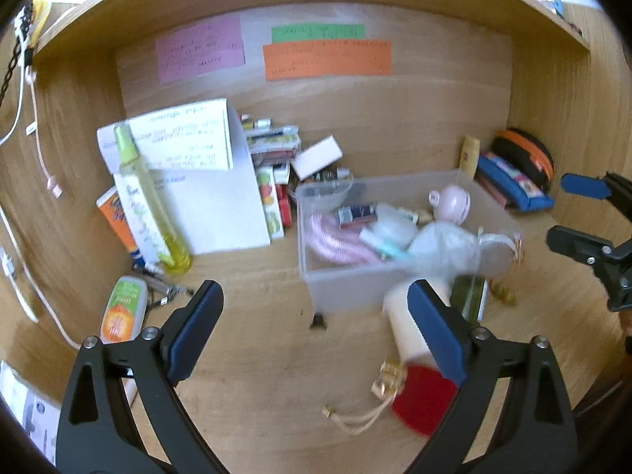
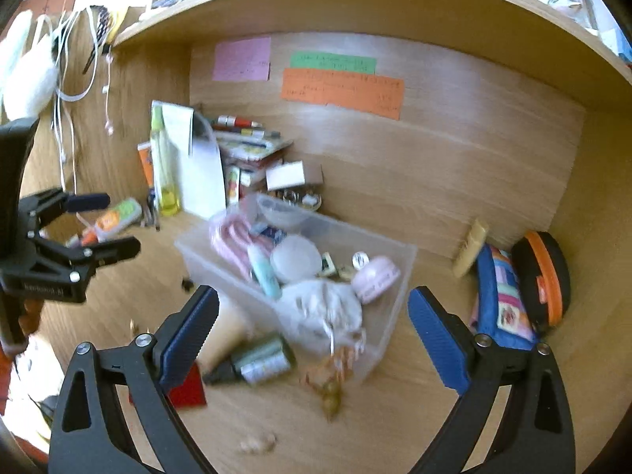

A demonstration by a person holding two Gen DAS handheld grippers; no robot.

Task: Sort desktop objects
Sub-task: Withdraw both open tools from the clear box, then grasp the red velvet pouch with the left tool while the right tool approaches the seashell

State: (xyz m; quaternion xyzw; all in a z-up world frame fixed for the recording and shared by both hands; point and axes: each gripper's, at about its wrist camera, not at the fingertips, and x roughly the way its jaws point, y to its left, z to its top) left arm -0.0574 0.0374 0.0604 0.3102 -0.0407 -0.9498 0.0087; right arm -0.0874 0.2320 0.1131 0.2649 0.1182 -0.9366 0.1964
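Note:
A clear plastic bin (image 1: 339, 292) (image 2: 399, 272) stands mid-desk holding a pink hose (image 1: 335, 237), a pink round case (image 2: 375, 276), a white drawstring bag (image 2: 320, 308) and small bottles. In front of it lie a cream bottle (image 1: 407, 331) with a red cap (image 1: 422, 399), a dark green bottle (image 2: 256, 359) and gold trinkets (image 1: 389, 383). My left gripper (image 1: 316, 296) is open, nothing between its pads, just short of the bin's near wall. My right gripper (image 2: 314, 296) is open and empty over the bin's near corner. Each gripper also shows in the other's view, the right gripper (image 1: 561, 209) and the left gripper (image 2: 120, 222).
A white box (image 1: 221, 205), a yellow spray bottle (image 1: 150, 201) and stacked small boxes (image 1: 276, 146) crowd the back left. An orange-green tube (image 1: 122, 312) lies at the left. A blue pencil case (image 2: 497, 300) and a black-orange case (image 2: 545, 276) sit at the right. Cables (image 2: 63, 91) hang on the left wall.

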